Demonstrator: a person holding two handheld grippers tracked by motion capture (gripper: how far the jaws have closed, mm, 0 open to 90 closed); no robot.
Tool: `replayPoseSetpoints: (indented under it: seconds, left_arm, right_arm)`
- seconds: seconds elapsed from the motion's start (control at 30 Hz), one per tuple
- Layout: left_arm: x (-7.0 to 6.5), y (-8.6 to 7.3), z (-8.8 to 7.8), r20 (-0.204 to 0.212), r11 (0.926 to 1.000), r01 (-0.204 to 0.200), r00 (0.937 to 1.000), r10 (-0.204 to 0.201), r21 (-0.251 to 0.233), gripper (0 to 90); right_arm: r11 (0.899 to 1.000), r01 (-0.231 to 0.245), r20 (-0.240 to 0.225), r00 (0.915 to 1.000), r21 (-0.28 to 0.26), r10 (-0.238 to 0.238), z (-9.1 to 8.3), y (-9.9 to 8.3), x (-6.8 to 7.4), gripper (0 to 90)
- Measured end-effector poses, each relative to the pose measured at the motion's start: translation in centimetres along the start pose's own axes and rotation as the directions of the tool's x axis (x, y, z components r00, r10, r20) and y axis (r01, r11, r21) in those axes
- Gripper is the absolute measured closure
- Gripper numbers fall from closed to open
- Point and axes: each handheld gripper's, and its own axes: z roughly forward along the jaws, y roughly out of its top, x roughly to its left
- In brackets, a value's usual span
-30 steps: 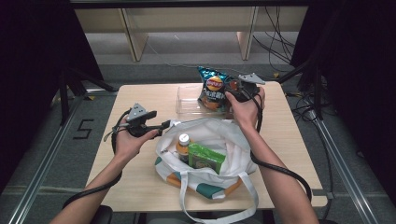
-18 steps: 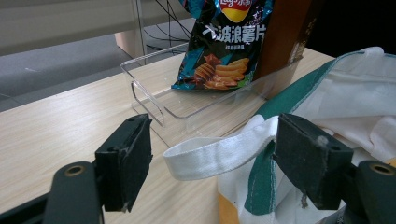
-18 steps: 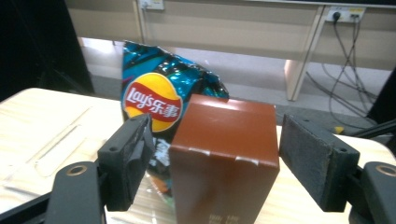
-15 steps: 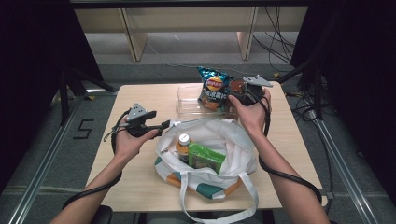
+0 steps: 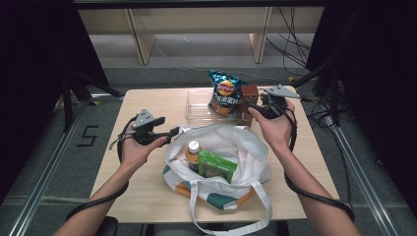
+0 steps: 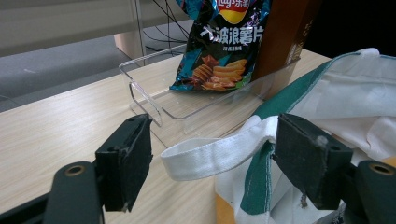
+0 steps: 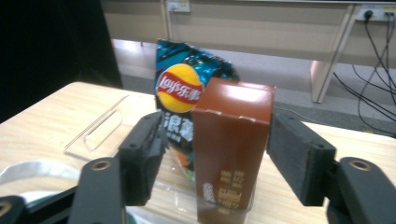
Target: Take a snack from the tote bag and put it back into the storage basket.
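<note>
The brown box (image 7: 232,149) stands upright in the clear tray (image 5: 196,105), directly between the right gripper (image 7: 219,158)'s fingers, which have just been closing without touching it. The left gripper (image 6: 210,172) is released around the bag strap (image 6: 210,156).

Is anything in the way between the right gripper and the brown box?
Nothing visible. The brown box stands in the clear tray, right between the right gripper's fingers, which have just been closing and don't press it yet. The chip bag is behind it.
</note>
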Motion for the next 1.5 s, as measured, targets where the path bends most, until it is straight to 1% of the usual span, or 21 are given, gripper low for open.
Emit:
replayPoseSetpoints:
  seconds: [0.03,0.17,0.23,0.43,0.5,0.53,0.57,0.63,0.67,0.7,0.73,0.93,0.97,1.0,1.17,1.2,1.27,1.3,1.37,1.4,1.5]
  left_arm:
    - [0.0,0.0,0.0,0.0,1.0,0.001,1.0,-0.001,0.001,26.6]
    - [0.0,-0.1,0.0,0.0,1.0,0.004,1.0,-0.004,-0.001,26.6]
    - [0.0,-0.1,0.0,0.0,1.0,0.004,1.0,-0.004,-0.001,26.7]
    - [-0.1,-0.3,0.1,0.005,1.0,0.004,1.0,-0.004,0.005,26.7]
    - [-0.2,-0.3,0.1,0.005,1.0,0.005,1.0,-0.005,0.004,26.8]
    - [-0.2,-0.3,0.1,0.005,1.0,0.003,1.0,-0.003,0.003,26.8]
    - [-0.2,-0.3,0.1,0.005,1.0,0.004,1.0,-0.004,0.003,26.8]
    - [-0.2,-0.4,0.1,0.004,1.0,0.005,1.0,-0.005,0.006,26.8]
    - [-0.2,-0.4,0.1,0.003,0.9999,0.01,0.9999,-0.01,0.008,26.8]
    - [-0.2,-0.4,0.1,0.004,0.9999,0.005,1.0,-0.005,0.009,26.8]
    - [-0.2,-0.5,0.1,0.007,1.0,0.004,1.0,-0.004,0.007,26.8]
    - [-0.3,-0.6,0.0,0.002,0.9999,0.017,0.9999,-0.017,0.003,27.0]
    - [-0.3,-0.7,0.0,0.001,0.9998,0.021,0.9998,-0.021,0.003,27.0]
    - [-0.3,-0.7,0.0,0.002,0.9997,0.023,0.9997,-0.023,0.001,27.1]
    - [-0.2,-0.7,0.0,0.0,0.9998,0.022,0.9998,-0.022,-0.004,27.1]
    - [-0.2,-0.7,-0.1,-0.004,0.9998,0.021,0.9998,-0.021,0.0,27.1]
    - [-0.3,-0.7,-0.1,-0.004,0.9998,0.019,0.9998,-0.019,-0.001,27.1]
    - [-0.3,-0.7,-0.1,-0.003,0.9998,0.018,0.9998,-0.018,0.0,27.1]
    - [-0.3,-0.7,-0.1,-0.002,0.9999,0.017,0.9999,-0.017,0.0,27.1]
    - [-0.3,-0.7,-0.1,-0.002,0.9999,0.017,0.9999,-0.017,0.001,27.1]
    - [-0.3,-0.7,-0.1,-0.003,0.9998,0.017,0.9999,-0.017,0.007,27.1]
  right_arm:
    - [1.0,-0.011,-0.012,0.9999,0.006,0.011,-0.3,0.0,0.2,39.8]
    - [0.999,0.039,-0.061,0.9974,0.005,-0.038,-1.0,-0.6,0.6,46.0]
    - [1.0,0.029,-0.085,0.996,0.008,-0.028,-1.5,-1.0,1.0,48.4]
    - [0.998,0.063,-0.173,0.9831,0.012,-0.06,-2.6,-1.7,1.9,54.5]
    - [0.998,0.057,-0.185,0.9811,0.002,-0.056,-2.9,-2.0,2.1,56.9]
    - [0.998,0.05,-0.194,0.9801,0.027,-0.043,-3.2,-2.1,2.3,57.8]
    - [0.998,0.066,-0.219,0.9736,0.007,-0.063,-3.3,-2.2,2.3,59.4]
    - [0.997,0.07,-0.229,0.9711,0.013,-0.066,-3.9,-2.4,2.5,61.0]
    - [0.995,0.098,-0.236,0.967,-0.004,-0.096,-4.0,-2.4,2.4,61.5]
    - [0.998,0.07,-0.236,0.9695,0.005,-0.067,-4.3,-2.6,2.8,61.9]
    - [0.995,0.095,-0.26,0.9611,-0.005,-0.093,-4.4,-2.6,2.6,62.0]
    - [0.997,0.075,-0.333,0.9407,0.019,-0.064,-5.7,-3.2,3.4,63.0]
    - [0.995,0.1,-0.34,0.9355,-0.001,-0.094,-5.7,-3.3,3.4,63.5]
    - [0.997,0.08,-0.359,0.9309,0.015,-0.07,-6.0,-3.5,3.7,63.6]
    - [0.994,0.106,-0.403,0.9104,0.014,-0.092,-6.7,-3.8,4.4,63.7]
    - [0.995,0.095,-0.4,0.9134,0.027,-0.076,-6.9,-3.9,4.5,63.7]
    - [0.995,0.095,-0.414,0.9066,0.018,-0.079,-7.1,-3.9,4.6,63.5]
    - [0.996,0.083,-0.408,0.9105,0.025,-0.066,-7.3,-4.0,4.7,63.5]
    - [0.995,0.099,-0.413,0.9067,0.013,-0.084,-7.5,-4.0,4.7,63.4]
    - [0.997,0.076,-0.417,0.9067,0.023,-0.06,-7.6,-4.0,4.8,63.3]
    - [0.997,0.076,-0.427,0.9021,0.014,-0.063,-7.9,-4.1,5.0,63.3]
